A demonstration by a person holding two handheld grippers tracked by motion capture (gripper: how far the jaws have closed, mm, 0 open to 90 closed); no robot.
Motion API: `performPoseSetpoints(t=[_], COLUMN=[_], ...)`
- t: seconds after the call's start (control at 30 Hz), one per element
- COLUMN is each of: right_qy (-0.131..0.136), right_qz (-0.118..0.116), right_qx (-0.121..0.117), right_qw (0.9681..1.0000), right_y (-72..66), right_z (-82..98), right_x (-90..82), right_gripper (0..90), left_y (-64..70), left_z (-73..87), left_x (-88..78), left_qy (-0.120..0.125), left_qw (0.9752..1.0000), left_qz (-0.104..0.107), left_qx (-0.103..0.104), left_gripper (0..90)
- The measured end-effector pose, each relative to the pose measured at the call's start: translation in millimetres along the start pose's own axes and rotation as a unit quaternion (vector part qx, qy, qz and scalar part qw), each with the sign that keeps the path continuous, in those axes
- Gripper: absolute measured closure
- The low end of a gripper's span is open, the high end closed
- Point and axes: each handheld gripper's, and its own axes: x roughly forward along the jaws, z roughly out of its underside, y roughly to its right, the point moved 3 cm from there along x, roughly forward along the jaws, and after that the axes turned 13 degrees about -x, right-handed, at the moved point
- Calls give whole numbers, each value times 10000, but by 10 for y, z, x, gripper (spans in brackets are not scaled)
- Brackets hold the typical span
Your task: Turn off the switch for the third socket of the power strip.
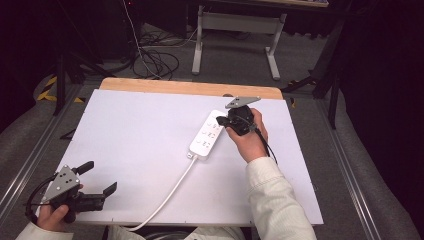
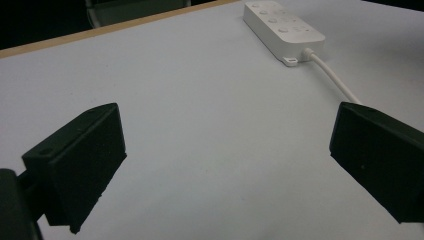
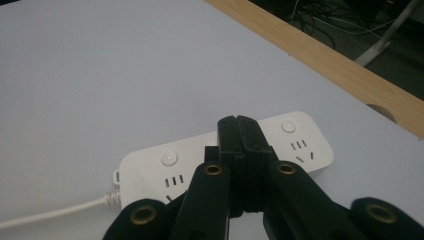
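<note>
Hovering: my right gripper over the white power strip, jaws pressed together, empty.
Left gripper: jaws wide apart, empty, near the table corner.

A power strip is laid on the board, right of centre, its cable trailing toward the near edge. The right gripper is held over its far end; the left gripper is kept well apart at the near left corner.
</note>
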Motion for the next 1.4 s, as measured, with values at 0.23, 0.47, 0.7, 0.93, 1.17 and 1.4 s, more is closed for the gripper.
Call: performPoseSetpoints(t=[0.23,0.47,0.7,0.93,1.17,1.4], right_qy=[63,119,72,4,-93,-143], right_qz=[119,185,143,104,86,98], right_qx=[257,257,288,361,408,483], right_qw=[9996,9994,9995,9993,9991,9987], right_y=[131,204,225,231,223,218], right_z=[58,109,159,205,250,286], right_x=[179,339,495,634,774,873], right_gripper=[900,900,900,900,900,900], left_y=[-1,1,-2,-1,-5,-5], left_z=[0,0,-2,1,0,0], left_x=[0,-3,-2,3,2,3], left_qy=[-2,-8,-1,-4,0,-1], left_qw=[10000,10000,10000,10000,10000,10000], left_qz=[-3,12,14,31,31,42], left_qx=[7,-5,10,-27,-44,-49], left_gripper=[21,21,21,21,21,21])
